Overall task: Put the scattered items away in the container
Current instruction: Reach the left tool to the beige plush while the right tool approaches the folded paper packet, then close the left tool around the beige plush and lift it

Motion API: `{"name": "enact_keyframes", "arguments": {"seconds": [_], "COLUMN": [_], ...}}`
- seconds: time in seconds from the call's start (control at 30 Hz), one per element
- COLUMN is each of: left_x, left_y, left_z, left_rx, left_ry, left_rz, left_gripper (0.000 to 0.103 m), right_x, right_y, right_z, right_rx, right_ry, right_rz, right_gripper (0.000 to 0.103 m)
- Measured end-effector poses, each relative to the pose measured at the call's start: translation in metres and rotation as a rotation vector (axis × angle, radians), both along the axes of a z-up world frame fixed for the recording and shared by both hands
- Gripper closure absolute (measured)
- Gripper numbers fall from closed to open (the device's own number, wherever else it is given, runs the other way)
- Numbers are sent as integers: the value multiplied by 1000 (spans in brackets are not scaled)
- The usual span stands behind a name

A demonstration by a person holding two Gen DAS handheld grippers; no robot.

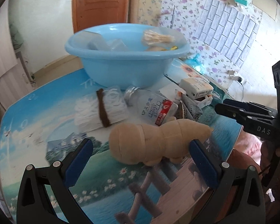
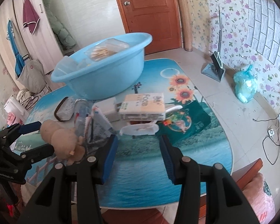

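Observation:
A light blue basin (image 1: 121, 71) stands at the back of the table and holds a bag of cotton swabs (image 1: 156, 37) and clear packets. A tan plush toy (image 1: 155, 143) lies on the table, its near side between the tips of my left gripper (image 1: 140, 160), which is open and not pressing it. In the right wrist view the plush toy (image 2: 63, 140) sits at the tips of the left gripper (image 2: 35, 140). My right gripper (image 2: 139, 149) is open with nothing in it, just short of a white lid (image 2: 140, 128) and a tissue pack (image 2: 143, 106).
Between plush and basin lie a white pad pack with a brown band (image 1: 100, 108), a clear bottle (image 1: 151, 106), a foil sachet (image 2: 100, 125) and a green pouch (image 2: 184, 123). The table's right edge (image 2: 231, 149) drops to a tiled floor with cables and a bag (image 2: 244, 85).

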State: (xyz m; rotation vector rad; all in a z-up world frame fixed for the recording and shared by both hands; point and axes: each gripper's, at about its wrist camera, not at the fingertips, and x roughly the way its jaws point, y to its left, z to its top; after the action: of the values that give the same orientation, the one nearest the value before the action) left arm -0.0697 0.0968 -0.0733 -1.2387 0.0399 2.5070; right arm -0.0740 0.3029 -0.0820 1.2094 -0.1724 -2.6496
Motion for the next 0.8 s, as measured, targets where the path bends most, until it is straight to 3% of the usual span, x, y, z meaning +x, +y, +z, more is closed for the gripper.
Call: {"name": "enact_keyframes", "arguments": {"seconds": [0.1,0.17,0.33,0.4,0.47,0.6,0.67,0.8], "left_x": [-5,-7,-6,-5,-3,4,10,18], "left_y": [4,7,11,11,8,7,-1,-13], "left_z": [-3,-4,-8,-12,-11,-6,-1,9], "left_rx": [32,41,67,83,149,103,129,144], "left_ry": [-20,-28,-48,-65,-74,-44,-30,1], "left_rz": [-31,-56,-105,-117,-139,-140,-135,-118], "left_gripper": [0,0,0,15,35,40,52,60], "right_x": [-8,-12,-18,-20,-21,-19,-18,-19], "right_y": [2,0,-7,-9,-10,-8,-7,-9], "right_z": [-5,-7,-10,-9,-7,-4,-2,-2], "right_rx": [-13,-11,11,21,27,39,44,65], "right_ry": [-20,-24,-24,-22,-20,-12,-5,-13], "right_rz": [12,18,31,32,25,0,-16,-18], "right_gripper": [53,37,33,33,33,33,33,27]}}
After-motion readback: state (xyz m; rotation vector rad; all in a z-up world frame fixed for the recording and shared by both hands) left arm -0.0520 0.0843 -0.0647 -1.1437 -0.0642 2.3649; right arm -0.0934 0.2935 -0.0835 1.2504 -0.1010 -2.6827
